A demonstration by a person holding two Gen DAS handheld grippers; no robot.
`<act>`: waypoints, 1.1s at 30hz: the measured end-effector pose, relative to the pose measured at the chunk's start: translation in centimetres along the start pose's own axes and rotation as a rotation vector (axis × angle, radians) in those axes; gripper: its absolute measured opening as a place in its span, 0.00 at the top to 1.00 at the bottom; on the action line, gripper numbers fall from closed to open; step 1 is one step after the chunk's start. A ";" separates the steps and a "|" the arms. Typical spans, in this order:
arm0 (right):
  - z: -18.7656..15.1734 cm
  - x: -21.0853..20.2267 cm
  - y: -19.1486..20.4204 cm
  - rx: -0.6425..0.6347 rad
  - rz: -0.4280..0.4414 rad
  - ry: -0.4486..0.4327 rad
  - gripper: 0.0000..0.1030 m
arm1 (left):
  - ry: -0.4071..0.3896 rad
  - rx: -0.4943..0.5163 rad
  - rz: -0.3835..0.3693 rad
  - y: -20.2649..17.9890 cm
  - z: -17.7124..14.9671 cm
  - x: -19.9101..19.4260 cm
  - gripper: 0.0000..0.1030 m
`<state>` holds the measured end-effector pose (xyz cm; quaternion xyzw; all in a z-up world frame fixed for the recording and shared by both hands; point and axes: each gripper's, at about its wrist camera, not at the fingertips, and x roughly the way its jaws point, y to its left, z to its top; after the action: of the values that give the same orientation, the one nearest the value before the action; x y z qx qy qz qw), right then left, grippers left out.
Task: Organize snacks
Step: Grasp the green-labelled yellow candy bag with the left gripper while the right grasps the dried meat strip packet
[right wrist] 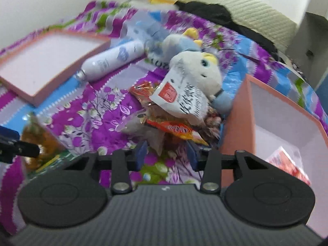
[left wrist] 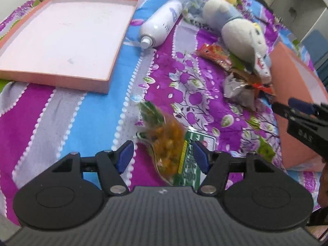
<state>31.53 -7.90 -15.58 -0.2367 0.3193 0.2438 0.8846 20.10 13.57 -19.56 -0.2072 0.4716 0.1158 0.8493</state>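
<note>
My left gripper (left wrist: 163, 153) is open just above a clear bag of orange snacks (left wrist: 167, 139) that lies on a green-and-white packet (left wrist: 189, 164). My right gripper (right wrist: 167, 153) is open and empty, just in front of a pile of snack packets: an orange-red wrapper (right wrist: 176, 130), a white packet with a red label (right wrist: 180, 100) and a silver pouch (right wrist: 141, 124). The pile also shows in the left wrist view (left wrist: 242, 82). A pink box (right wrist: 242, 110) stands right of the pile with a red-white packet (right wrist: 287, 162) inside.
A shallow pink box lid (left wrist: 61, 39) lies at the far left. A white spray bottle (left wrist: 162, 23) and a grey-blue plush toy (left wrist: 237, 28) lie behind the pile. Everything rests on a purple, blue and grey flowered bedsheet (left wrist: 86, 127).
</note>
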 end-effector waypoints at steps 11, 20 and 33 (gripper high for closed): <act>2.0 5.3 1.6 -0.207 -0.042 0.103 0.70 | 0.095 0.011 0.018 -1.3 2.2 3.4 0.35; 0.8 4.6 1.8 -0.247 -0.048 0.048 0.93 | 0.023 0.025 -0.013 -1.5 1.0 2.8 0.51; -3.6 -3.7 4.3 -0.267 -0.072 0.002 0.96 | -0.036 0.025 -0.035 -2.0 -2.0 -1.7 0.56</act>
<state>24.90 -7.70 -16.59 -0.3637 0.2763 0.2521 0.8531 18.46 10.85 -18.63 -0.2028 0.4538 0.0987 0.8621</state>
